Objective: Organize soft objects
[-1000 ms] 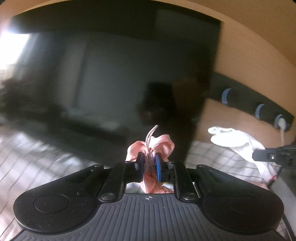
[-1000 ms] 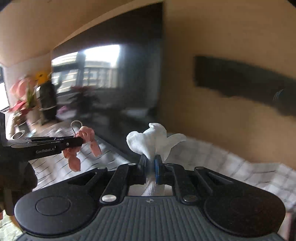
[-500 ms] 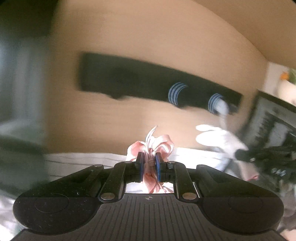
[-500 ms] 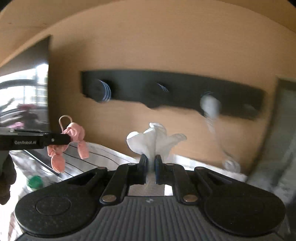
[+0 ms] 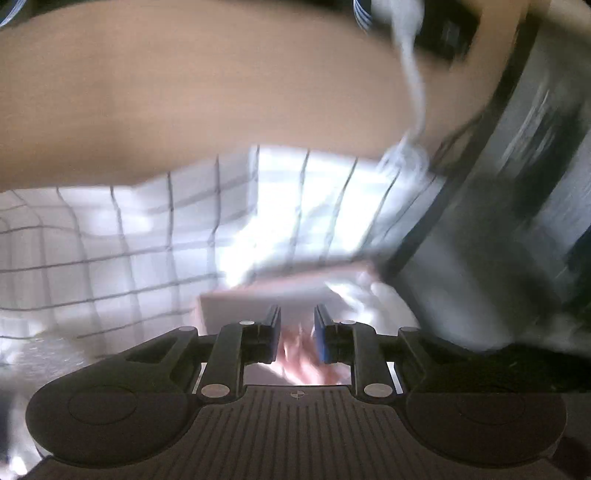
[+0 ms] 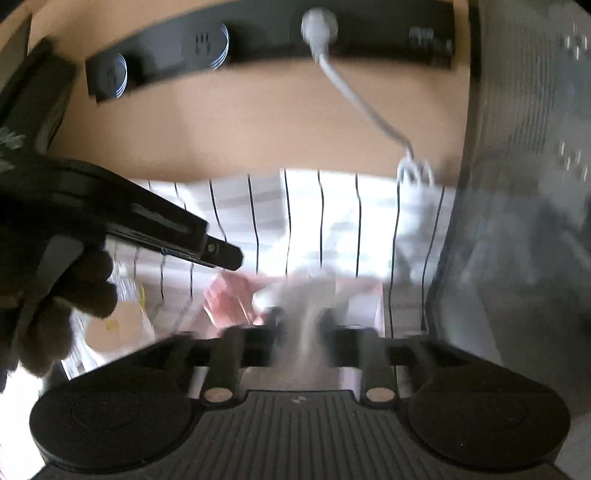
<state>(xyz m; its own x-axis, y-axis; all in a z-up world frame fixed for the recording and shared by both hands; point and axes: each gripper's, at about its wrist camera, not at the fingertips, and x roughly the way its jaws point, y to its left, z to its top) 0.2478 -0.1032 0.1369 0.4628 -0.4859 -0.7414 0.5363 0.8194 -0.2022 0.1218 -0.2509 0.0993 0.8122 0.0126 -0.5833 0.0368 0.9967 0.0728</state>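
Both views are blurred by motion. My left gripper point(image 5: 297, 325) is open, its blue pads apart, with the pink soft item point(image 5: 303, 360) loose between and below them, over a pinkish box point(image 5: 280, 295). It also shows in the right wrist view point(image 6: 225, 256), above the pink item point(image 6: 231, 295). My right gripper point(image 6: 301, 319) has its jaws apart, with the white cloth point(image 6: 306, 295) streaking down between them over the same box point(image 6: 362, 299).
A white checked tablecloth point(image 5: 110, 240) covers the surface. A tan wall with a black power strip point(image 6: 266, 33) and a white plug and cable point(image 6: 354, 92) stands behind. A grey mesh container point(image 6: 517, 184) is close on the right.
Both grippers swung right and tilted down over the pinkish box. Both were shut on their items and now have opened; the pink item and the white cloth are dropping.
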